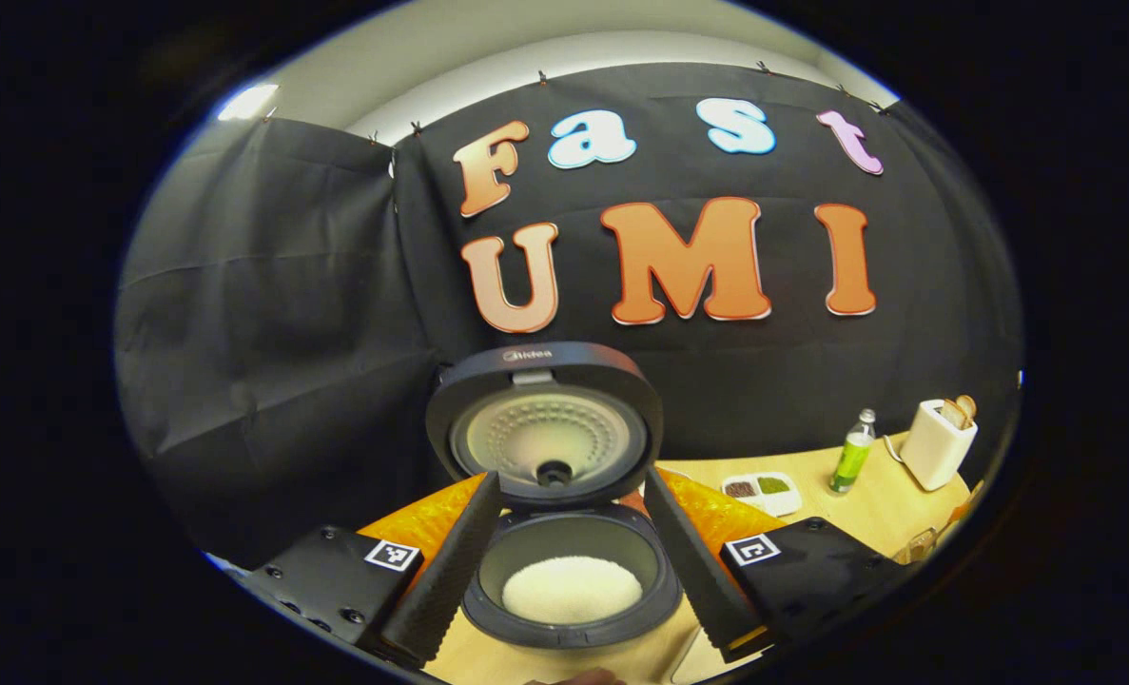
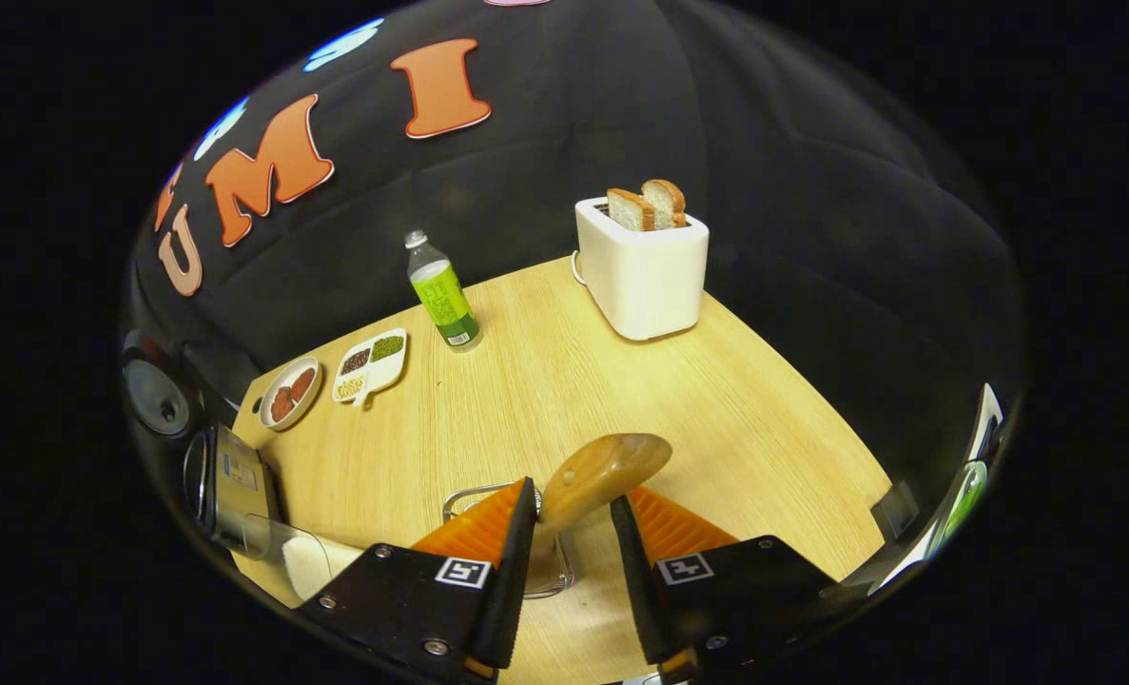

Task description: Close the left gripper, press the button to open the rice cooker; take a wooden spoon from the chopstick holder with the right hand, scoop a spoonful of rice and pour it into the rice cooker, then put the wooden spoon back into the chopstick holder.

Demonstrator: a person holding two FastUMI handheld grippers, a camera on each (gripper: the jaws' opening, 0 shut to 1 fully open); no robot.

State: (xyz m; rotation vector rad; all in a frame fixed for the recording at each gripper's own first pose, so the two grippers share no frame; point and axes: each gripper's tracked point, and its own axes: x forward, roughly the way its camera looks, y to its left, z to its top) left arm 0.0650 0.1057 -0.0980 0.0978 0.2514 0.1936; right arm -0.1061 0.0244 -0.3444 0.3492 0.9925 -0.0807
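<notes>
The black rice cooker stands open with its lid tipped up, and white rice lies in its inner pot. My left gripper hangs open just before it, one finger on each side of the pot. In the right gripper view the wooden spoon stands bowl-up in the wire chopstick holder. My right gripper is open around the spoon's neck, which leans against the left finger; the right finger stands apart from it. The cooker sits at the left edge of that view.
On the wooden table stand a white toaster with bread slices, a green bottle, a divided dish of beans and a small plate. A clear container with rice sits beside the cooker.
</notes>
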